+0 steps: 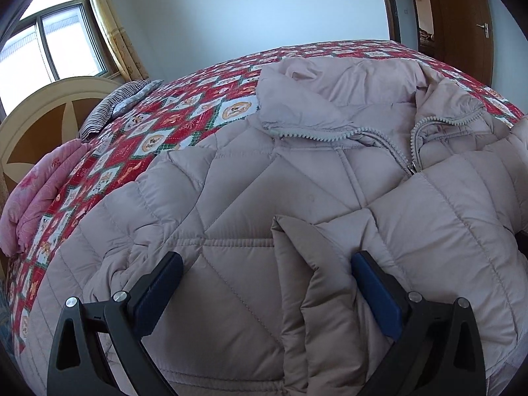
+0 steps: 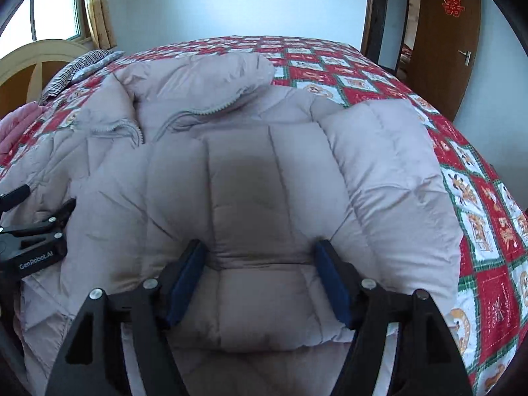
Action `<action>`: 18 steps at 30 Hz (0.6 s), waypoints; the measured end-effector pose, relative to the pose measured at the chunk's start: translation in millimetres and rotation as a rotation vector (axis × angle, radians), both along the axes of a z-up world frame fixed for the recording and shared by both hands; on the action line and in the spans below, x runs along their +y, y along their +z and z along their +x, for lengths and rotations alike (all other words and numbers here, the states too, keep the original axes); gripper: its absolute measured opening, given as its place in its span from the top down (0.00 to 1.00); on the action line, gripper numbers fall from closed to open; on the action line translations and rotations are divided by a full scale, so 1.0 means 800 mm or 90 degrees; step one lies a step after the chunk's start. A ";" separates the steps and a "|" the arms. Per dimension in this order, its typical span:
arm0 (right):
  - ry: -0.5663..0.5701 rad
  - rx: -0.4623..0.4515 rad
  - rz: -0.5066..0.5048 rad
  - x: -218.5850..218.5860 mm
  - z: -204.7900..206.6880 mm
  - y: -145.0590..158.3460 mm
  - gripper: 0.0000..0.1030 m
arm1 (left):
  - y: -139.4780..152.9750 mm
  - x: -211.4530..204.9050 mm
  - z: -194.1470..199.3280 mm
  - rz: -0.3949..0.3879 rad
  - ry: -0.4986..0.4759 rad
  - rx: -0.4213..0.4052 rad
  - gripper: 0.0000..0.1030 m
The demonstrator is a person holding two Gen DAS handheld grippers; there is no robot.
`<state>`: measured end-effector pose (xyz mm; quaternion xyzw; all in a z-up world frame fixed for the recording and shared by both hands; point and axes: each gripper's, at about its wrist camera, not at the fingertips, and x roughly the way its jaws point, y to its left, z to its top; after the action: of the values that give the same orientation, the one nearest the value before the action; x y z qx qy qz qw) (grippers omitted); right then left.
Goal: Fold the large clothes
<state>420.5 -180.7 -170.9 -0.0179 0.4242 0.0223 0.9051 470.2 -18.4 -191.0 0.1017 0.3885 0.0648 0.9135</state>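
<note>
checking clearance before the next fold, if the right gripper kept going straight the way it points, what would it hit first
Most likely the folded-in sleeve of the puffer jacket: the open right gripper straddles it, angled down. Depth is unclear.

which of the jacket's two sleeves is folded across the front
The right gripper's sleeve: it lies folded over the puffer jacket's chest, cuff between the open pads. The other sleeve still lies outward along the side.

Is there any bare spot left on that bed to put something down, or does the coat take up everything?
Yes. The bedspread lies bare beyond the coat's collar, toward the far wall and the door. A strip also runs down the coat's door side. Another patch lies between the coat, the striped pillow and the pink quilt. The near side is crowded: the coat fills it, both claws over it.
</note>
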 end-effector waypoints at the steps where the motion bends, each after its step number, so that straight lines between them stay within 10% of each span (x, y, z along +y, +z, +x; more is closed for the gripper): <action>1: 0.001 0.003 -0.010 0.003 0.001 0.000 0.29 | 0.000 -0.001 0.000 0.001 0.000 0.000 0.01; 10: 0.018 -0.054 -0.040 0.027 -0.035 0.035 0.30 | 0.000 -0.001 -0.001 0.004 0.002 -0.003 0.01; 18: 0.031 -0.006 -0.037 0.041 -0.018 -0.006 0.27 | 0.001 -0.002 -0.002 0.009 0.002 -0.007 0.01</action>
<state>406.0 -147.5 -175.6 -0.0549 0.4195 0.0318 0.9055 468.5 -20.1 -190.1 0.1068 0.3834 0.0698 0.9147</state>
